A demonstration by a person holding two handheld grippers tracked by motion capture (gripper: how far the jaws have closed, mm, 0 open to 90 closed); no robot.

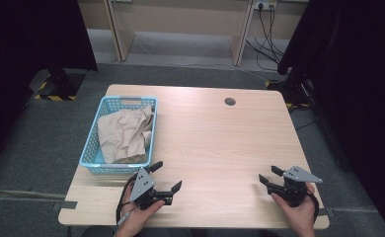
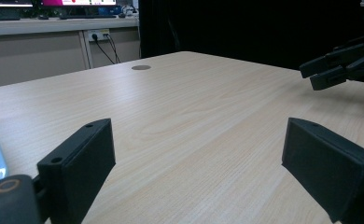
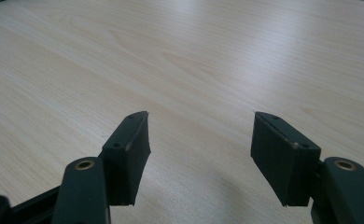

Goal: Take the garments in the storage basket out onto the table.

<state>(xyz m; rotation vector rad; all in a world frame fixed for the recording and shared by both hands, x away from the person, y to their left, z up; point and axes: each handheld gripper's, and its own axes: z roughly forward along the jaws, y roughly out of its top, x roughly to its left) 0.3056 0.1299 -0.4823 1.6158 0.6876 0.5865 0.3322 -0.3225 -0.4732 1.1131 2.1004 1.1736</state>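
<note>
Both of the person's hands rest low at the near edge of the wooden table [image 1: 215, 143], each holding a gripper clear of everything, which reads as a ready stance before any reaching starts. The left gripper [image 1: 167, 177] has its jaws spread wide with nothing but bare tabletop between them, and the right gripper [image 1: 269, 175] stands parted too, a little less widely, also over bare wood.

The thing most likely to be handled is the crumpled beige cloth [image 1: 124, 134], which lies heaped inside the light blue plastic basket [image 1: 93, 139]. The basket sits just beyond and to the outer side of the left gripper, its near rim close to that gripper's outer jaw, and well apart from the right gripper across the table. Being that close, the left gripper looks the natural one to go in first, I'd judge, while the open middle of the table leaves room to lay the cloth out.
</note>
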